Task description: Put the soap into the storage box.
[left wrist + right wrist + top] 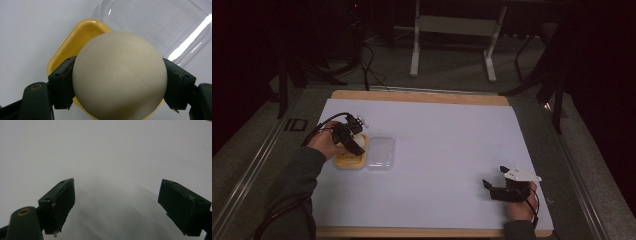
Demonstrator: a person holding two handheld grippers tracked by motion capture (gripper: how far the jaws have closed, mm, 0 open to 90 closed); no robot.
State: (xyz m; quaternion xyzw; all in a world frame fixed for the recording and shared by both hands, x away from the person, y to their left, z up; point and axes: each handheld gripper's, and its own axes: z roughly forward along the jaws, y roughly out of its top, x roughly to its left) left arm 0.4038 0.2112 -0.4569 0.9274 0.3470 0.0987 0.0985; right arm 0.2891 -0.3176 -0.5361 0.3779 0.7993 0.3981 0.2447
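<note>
High view: above the table's [437,150] near edge, facing forward and down.
Left gripper view: close over tub [75,42] and lid [155,22], at nine o'clock in the high view.
Right gripper view: low, close, facing bare table, at five o'clock.

Cream-white ball [119,75], smooth, matte; clamped between both pads of the left tongs [119,82]. Positioned directly above yellow rounded-square container [75,42]; container open, on tabletop.

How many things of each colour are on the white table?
Yellow: 1, the tray
Cream: 1, the ball held in the left gripper
See-through: 1, the lid
Total: 3
</note>
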